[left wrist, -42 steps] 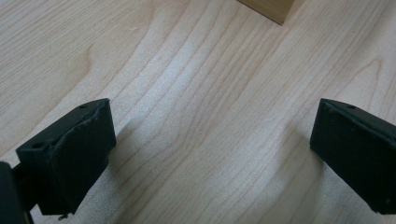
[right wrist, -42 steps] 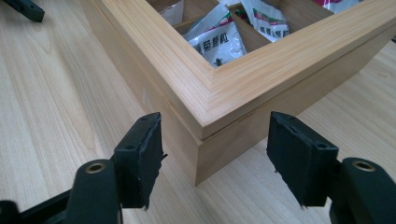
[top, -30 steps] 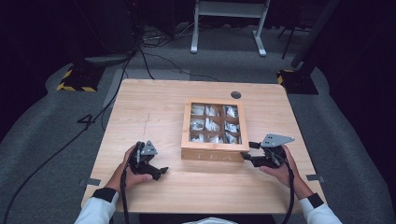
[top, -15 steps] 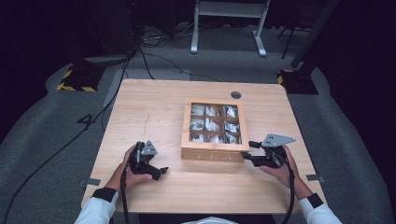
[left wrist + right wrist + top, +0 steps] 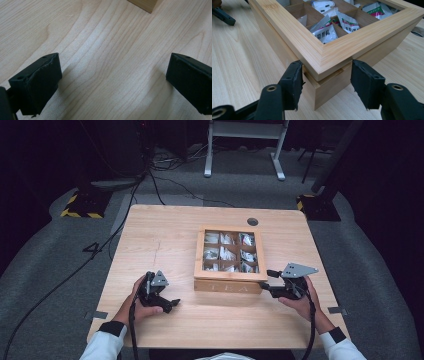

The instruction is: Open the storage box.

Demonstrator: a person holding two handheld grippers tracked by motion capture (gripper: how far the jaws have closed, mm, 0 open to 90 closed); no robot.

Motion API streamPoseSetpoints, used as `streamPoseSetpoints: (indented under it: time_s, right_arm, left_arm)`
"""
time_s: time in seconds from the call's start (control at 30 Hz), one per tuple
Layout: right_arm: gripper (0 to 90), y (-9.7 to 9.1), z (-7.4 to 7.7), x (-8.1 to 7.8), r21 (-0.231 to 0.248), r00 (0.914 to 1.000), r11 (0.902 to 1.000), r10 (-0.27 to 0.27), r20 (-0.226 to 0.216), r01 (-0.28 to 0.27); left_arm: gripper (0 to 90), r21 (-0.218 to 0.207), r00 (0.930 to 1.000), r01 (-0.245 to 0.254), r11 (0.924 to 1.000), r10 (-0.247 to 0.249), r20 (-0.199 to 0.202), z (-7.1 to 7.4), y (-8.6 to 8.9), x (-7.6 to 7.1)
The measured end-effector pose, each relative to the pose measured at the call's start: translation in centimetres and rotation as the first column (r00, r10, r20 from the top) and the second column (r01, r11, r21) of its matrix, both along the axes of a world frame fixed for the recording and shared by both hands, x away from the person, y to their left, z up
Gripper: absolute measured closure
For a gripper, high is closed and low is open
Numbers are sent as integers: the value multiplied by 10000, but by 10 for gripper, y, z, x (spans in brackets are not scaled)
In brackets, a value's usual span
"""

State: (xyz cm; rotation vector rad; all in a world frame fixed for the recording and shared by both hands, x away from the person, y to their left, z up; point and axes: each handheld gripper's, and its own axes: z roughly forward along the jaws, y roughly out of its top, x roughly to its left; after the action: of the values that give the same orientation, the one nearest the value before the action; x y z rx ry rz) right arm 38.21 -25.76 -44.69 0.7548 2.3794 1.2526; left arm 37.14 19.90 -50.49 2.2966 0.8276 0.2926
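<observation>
**Wooden counter, tea box at centre**

Pale counter (image 5: 165,240) is seen bearing a tea box (image 5: 227,285) right of centre. Its near right corner is straddled by the parted right tongs (image 5: 325,82); contact cannot be told. Left tongs (image 5: 112,82) are held open above bare wood.

Light wooden table (image 5: 165,235) with rounded corners and a round grommet hole (image 5: 252,221) near the far edge. Below and around it, grey carpet floor (image 5: 60,270). Black cables (image 5: 165,175) strewn across the floor beyond the table, one trailing down the left side. Two dark stand bases edged in yellow-and-black hazard tape (image 5: 80,213), left and right. White metal frame legs (image 5: 242,145) at the back. Surroundings dark, brightest light on the tabletop.
</observation>
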Motion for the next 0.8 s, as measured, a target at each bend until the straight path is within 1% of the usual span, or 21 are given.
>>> streamPoseSetpoints:
  time_s: [0.3, 0.57, 0.67, 0.7, 0.73, 0.77, 0.8]
  right_arm:
    - [426, 0, 4, 0, 249, 9999, 9997, -74, 118, 71]
    - [415, 0, 7, 0, 312, 9997, 9994, -138, 203, 132]
    - [402, 1, 10, 0, 389, 9995, 9991, -189, 256, 179]
    - [397, 1, 11, 0, 473, 9994, 9986, -234, 260, 221]
    - [393, 1, 12, 0, 527, 9992, 9983, -250, 303, 234]
    - [388, 1, 13, 0, 604, 9990, 9978, -304, 320, 285]
    - [384, 1, 15, 0, 651, 9989, 9974, -327, 347, 304]
  left_arm:
    - [6, -15, 10000, -63, 10000, 63, -13, 0, 0, 0]
    - [6, -7, 10000, -65, 10000, 65, -5, 0, -1, 0]
    - [7, 116, 9999, -109, 9999, 109, -18, 1, -1, 0]
    - [16, 118, 9999, -95, 9999, 96, -40, 2, -1, 0]
    - [49, 42, 10000, -38, 10000, 38, 7, 3, -1, -1]
    - [120, -94, 9999, 65, 9999, -64, 97, 4, -1, -2]
    - [205, -96, 9998, 158, 9998, -157, 153, 6, -2, -3]
